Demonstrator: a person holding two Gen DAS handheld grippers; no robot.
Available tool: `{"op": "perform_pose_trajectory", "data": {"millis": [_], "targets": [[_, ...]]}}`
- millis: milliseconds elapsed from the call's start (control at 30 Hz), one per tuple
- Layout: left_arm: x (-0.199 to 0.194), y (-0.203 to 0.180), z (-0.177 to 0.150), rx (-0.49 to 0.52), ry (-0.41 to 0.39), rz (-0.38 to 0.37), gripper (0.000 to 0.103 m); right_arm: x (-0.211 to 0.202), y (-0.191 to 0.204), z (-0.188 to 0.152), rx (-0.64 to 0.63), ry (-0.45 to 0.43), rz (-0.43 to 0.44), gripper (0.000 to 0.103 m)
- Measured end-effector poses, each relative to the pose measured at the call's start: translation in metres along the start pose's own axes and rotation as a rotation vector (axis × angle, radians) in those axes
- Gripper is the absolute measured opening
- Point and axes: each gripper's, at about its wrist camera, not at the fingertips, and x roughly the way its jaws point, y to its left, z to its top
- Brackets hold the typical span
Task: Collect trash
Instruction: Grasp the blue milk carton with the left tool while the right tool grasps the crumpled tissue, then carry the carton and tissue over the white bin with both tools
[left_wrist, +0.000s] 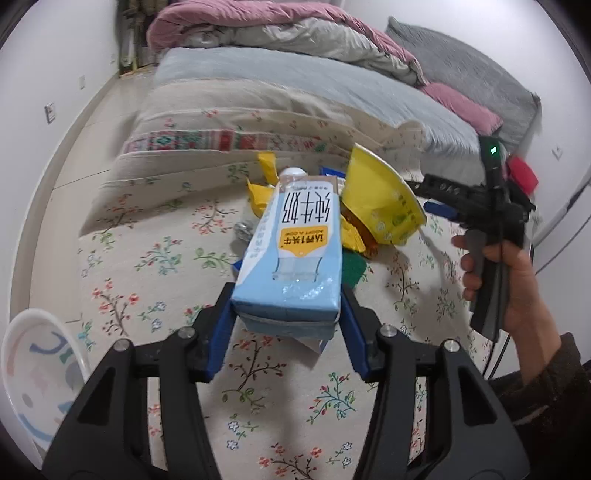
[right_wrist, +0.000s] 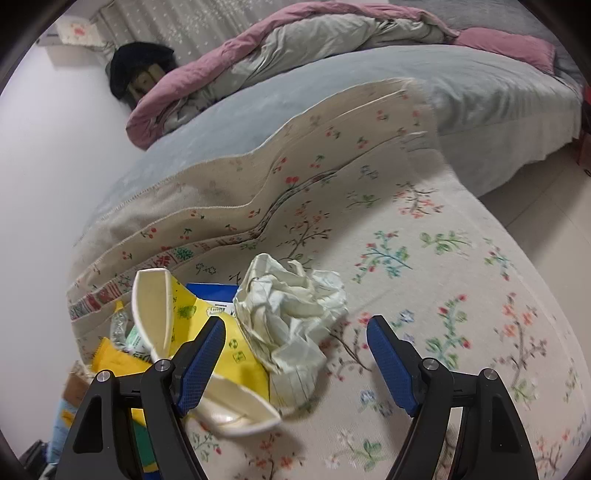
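- Left wrist view: your left gripper (left_wrist: 286, 314) clamps the blue milk carton (left_wrist: 291, 247), lifted above the floral rug (left_wrist: 155, 258), just in front of the yellow crushed cup (left_wrist: 380, 203).
- Your right gripper (right_wrist: 295, 354) stands wide apart, gripping nothing, with the crumpled paper (right_wrist: 291, 317) on the rug between its fingers, touching the cup.

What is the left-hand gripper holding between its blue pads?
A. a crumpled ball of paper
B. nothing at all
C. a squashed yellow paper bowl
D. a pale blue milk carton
D: in the left wrist view the left gripper has its blue pads pressed against both sides of the pale blue milk carton, gripping it near one end, while the yellow paper bowl lies beyond it on the flowered cloth.
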Motion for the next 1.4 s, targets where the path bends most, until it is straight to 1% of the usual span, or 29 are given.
{"op": "perform_pose_trajectory", "data": {"millis": [33, 100, 133, 167, 200, 233, 267, 300, 400, 500, 633, 733, 767, 800, 933, 1067, 1233, 1400], "targets": [[-0.003, 0.002, -0.001, -0.006, -0.007, -0.001, 0.055, 0.005, 0.001, 0.001, -0.004, 0.009, 0.001, 0.08], [-0.003, 0.002, -0.001, -0.01, -0.015, 0.0, 0.054, 0.012, 0.001, 0.003, -0.002, 0.022, 0.004, 0.073], [-0.004, 0.002, -0.002, -0.011, -0.019, -0.001, 0.054, 0.016, 0.001, 0.004, 0.003, 0.033, 0.012, 0.066], [-0.004, 0.002, -0.002, -0.012, -0.022, 0.0, 0.054, 0.019, 0.0, 0.004, 0.011, 0.041, 0.025, 0.057], [-0.004, 0.002, -0.002, -0.012, -0.024, 0.002, 0.054, 0.021, -0.001, 0.004, 0.018, 0.042, 0.042, 0.046], [-0.004, 0.001, -0.003, -0.012, -0.025, 0.003, 0.054, 0.022, -0.002, 0.005, 0.023, 0.041, 0.062, 0.043], [-0.005, 0.001, -0.004, -0.014, -0.029, 0.004, 0.054, 0.021, -0.002, 0.005, 0.022, 0.038, 0.065, 0.036], [-0.006, 0.002, -0.005, -0.017, -0.032, 0.003, 0.054, 0.018, -0.001, 0.005, 0.018, 0.029, 0.059, 0.032], [-0.01, 0.005, -0.007, -0.03, -0.045, -0.002, 0.054, 0.006, -0.003, 0.005, 0.024, -0.002, 0.041, 0.029], [-0.016, 0.007, -0.008, -0.035, -0.059, -0.008, 0.054, -0.009, -0.009, 0.006, 0.042, -0.032, 0.021, 0.027], [-0.026, 0.009, -0.009, -0.038, -0.083, -0.007, 0.054, -0.035, -0.017, 0.007, 0.084, -0.076, 0.019, 0.027], [-0.036, 0.011, -0.011, -0.046, -0.102, -0.007, 0.053, -0.056, -0.018, 0.007, 0.081, -0.11, 0.027, 0.027], [-0.039, 0.013, -0.012, -0.05, -0.108, -0.007, 0.053, -0.065, -0.018, 0.006, 0.081, -0.094, 0.062, 0.027], [-0.041, 0.014, -0.013, -0.055, -0.111, -0.008, 0.053, -0.073, -0.017, 0.006, 0.08, -0.094, 0.078, 0.027], [-0.054, 0.023, -0.021, -0.078, -0.129, 0.003, 0.054, -0.1, -0.008, -0.002, 0.072, -0.12, 0.109, 0.027], [-0.065, 0.035, -0.034, -0.113, -0.137, 0.018, 0.053, -0.12, 0.013, -0.022, 0.036, -0.122, 0.155, 0.027], [-0.074, 0.051, -0.051, -0.148, -0.139, 0.054, 0.054, -0.131, 0.039, -0.047, -0.008, -0.108, 0.208, 0.027], [-0.08, 0.066, -0.069, -0.179, -0.143, 0.094, 0.054, -0.132, 0.064, -0.076, -0.036, -0.059, 0.278, 0.027]]}}
